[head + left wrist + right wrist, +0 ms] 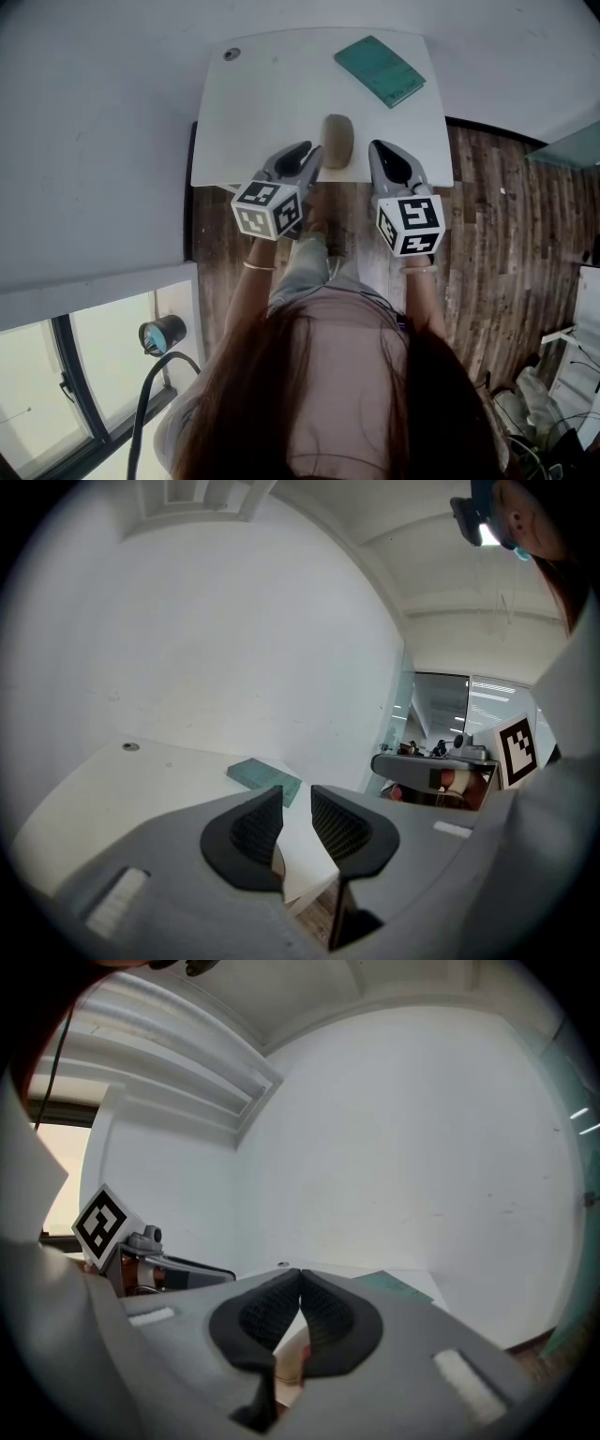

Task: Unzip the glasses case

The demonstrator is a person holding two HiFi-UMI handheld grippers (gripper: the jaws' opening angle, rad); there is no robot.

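One tan glasses case [337, 141] lies shut on the table [267, 108].

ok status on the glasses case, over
Left gripper open slightly, empty. Right gripper shut, empty. Glasses case between them, not gripped. Teal booklet well clear.

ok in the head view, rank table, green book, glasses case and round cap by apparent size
1. table, largest
2. green book
3. glasses case, clearly smaller than the book
4. round cap, by far the smallest
All are at tabletop level, so nearness hardly skews this.
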